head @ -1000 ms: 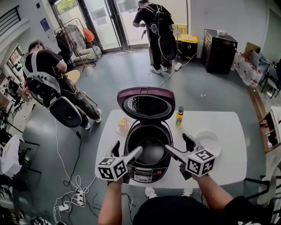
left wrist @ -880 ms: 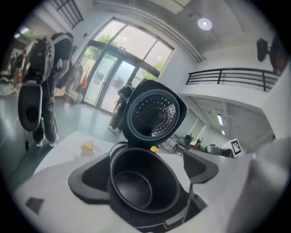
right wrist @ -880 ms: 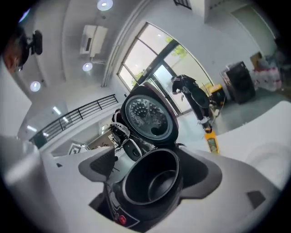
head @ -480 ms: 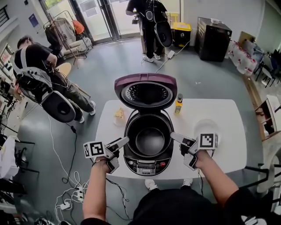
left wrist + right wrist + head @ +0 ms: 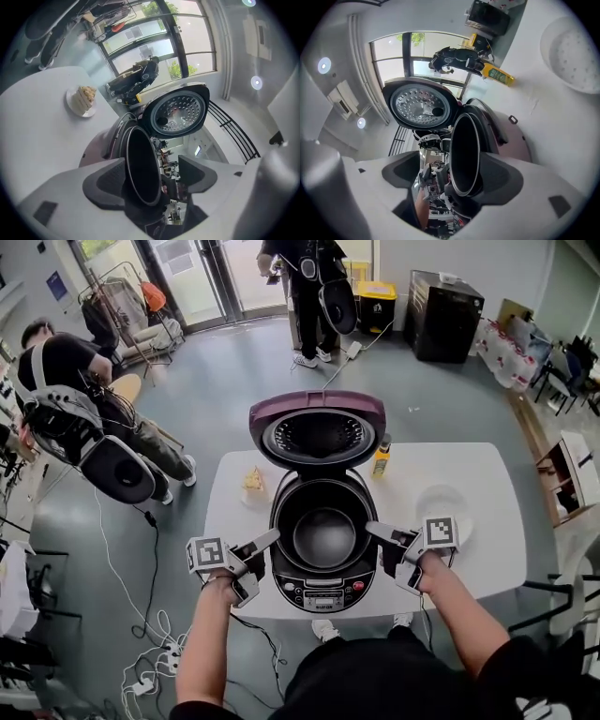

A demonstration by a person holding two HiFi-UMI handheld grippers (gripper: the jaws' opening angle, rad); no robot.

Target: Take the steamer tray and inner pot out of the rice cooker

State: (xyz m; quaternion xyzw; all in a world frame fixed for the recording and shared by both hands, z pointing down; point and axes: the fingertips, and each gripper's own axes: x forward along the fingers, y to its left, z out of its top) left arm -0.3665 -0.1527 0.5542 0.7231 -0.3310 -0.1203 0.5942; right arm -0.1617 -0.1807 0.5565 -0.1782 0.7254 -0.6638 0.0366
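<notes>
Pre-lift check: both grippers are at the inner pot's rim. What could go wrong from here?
1. Slip: the left gripper has just been closing its jaws around the rim of the inner pot, but one pad stands clear. The right gripper straddles it open too. Lifting now may drop it.
2. Jam: with two thin rim pinches, an uneven lift could tilt the pot against the rice cooker.
3. The raised lid stands close behind, so the pot could knock it.
</notes>
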